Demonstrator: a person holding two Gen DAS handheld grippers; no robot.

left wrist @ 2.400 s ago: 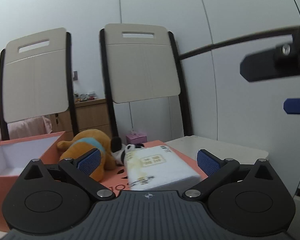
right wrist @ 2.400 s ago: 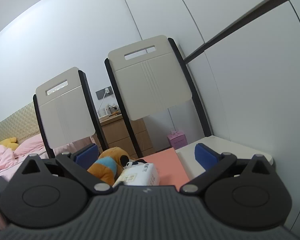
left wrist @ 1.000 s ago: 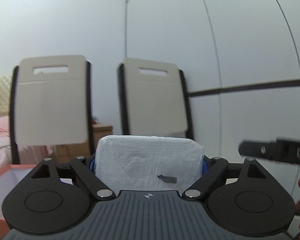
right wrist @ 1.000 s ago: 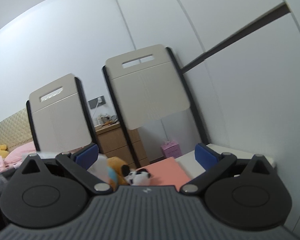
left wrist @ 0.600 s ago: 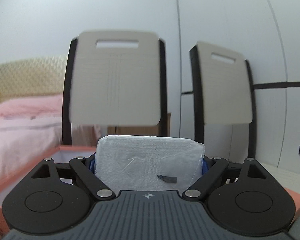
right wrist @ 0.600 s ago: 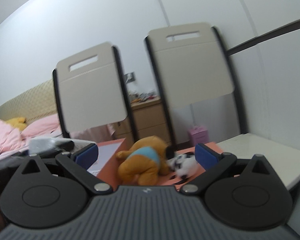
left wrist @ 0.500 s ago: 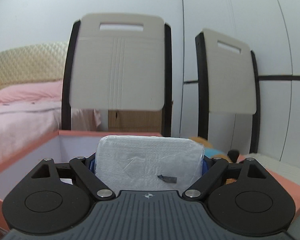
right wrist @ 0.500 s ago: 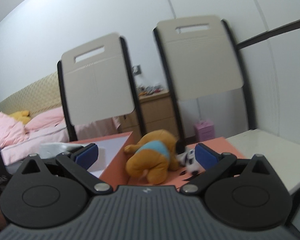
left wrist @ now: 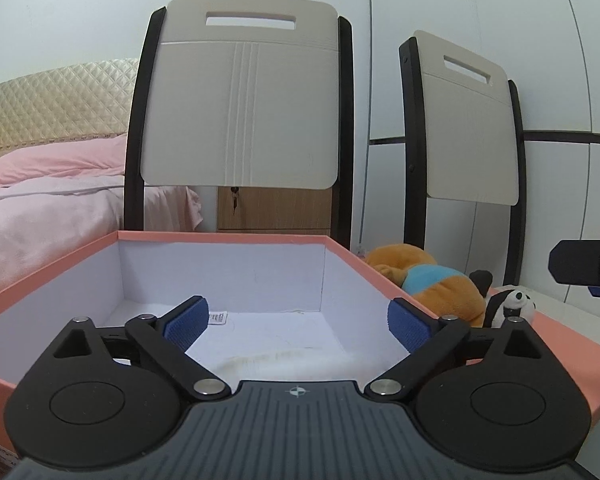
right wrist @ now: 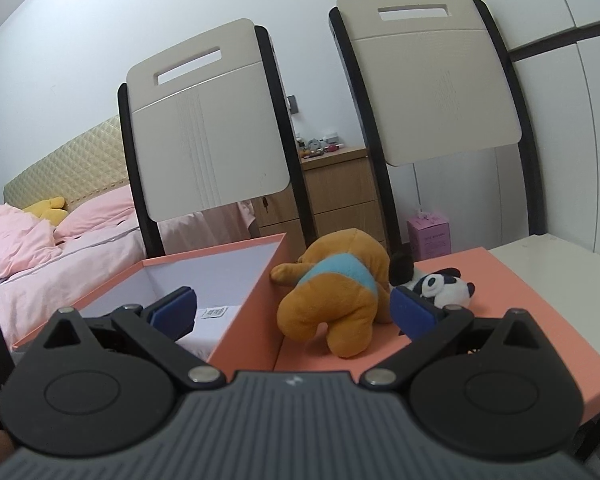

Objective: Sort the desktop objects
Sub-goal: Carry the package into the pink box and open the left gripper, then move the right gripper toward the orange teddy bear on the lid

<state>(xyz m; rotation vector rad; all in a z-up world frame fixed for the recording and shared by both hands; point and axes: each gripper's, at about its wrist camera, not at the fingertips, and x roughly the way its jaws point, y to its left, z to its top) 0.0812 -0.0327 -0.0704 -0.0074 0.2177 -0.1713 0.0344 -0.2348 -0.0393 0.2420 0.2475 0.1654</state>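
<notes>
My left gripper (left wrist: 298,318) hangs over the open pink box (left wrist: 228,237), its jaws opening and nothing pressed between the blue pads. A blurred white packet (left wrist: 288,364) shows just below it, inside the box. To the right of the box an orange plush (left wrist: 432,284) and a small panda plush (left wrist: 512,304) lie on the pink lid. My right gripper (right wrist: 294,308) stands open near the box's right wall (right wrist: 252,304). The orange plush (right wrist: 340,292) lies ahead between its fingers, untouched, and the panda (right wrist: 440,284) sits behind the right finger.
Two folding chairs (left wrist: 240,112) (right wrist: 432,76) stand behind the table. A bed with pink bedding (right wrist: 40,240) is at the left, and a wooden cabinet (right wrist: 340,192) and small purple carton (right wrist: 428,236) stand behind. The white tabletop (right wrist: 560,260) shows to the right of the lid (right wrist: 500,292).
The left jaws have spread and the white packet has left them and dropped low in the box. The left gripper has sunk over the box. The right view swung toward the plush.
</notes>
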